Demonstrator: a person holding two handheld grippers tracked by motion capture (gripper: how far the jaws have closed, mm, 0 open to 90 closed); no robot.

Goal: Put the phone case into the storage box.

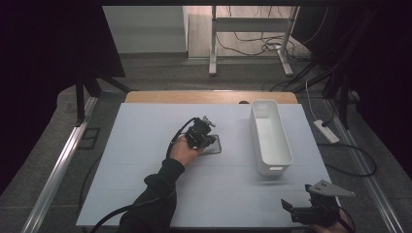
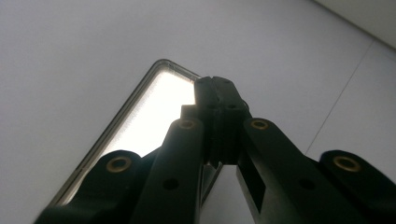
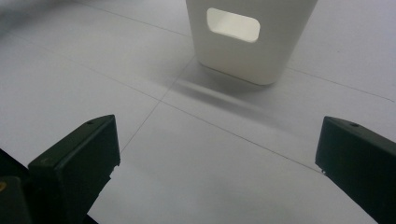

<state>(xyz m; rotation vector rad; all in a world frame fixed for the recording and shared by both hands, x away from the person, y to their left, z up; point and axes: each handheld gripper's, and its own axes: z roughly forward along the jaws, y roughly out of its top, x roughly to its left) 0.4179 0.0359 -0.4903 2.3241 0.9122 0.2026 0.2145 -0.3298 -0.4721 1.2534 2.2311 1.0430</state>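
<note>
The phone (image 1: 214, 145), a flat slab with a glossy screen, lies mid-table under the left gripper (image 1: 203, 138); nearest the person, the right gripper (image 1: 296, 209) hovers at the table's (image 1: 136, 145) front edge, its jaws spread wide and empty, likely waiting its turn; farther in, the left gripper's jaws are pressed together over the phone's corner, though whether they pinch it I cannot tell; beyond and right stands the empty white bin (image 1: 270, 137), probably the destination; no writing is readable.
</note>
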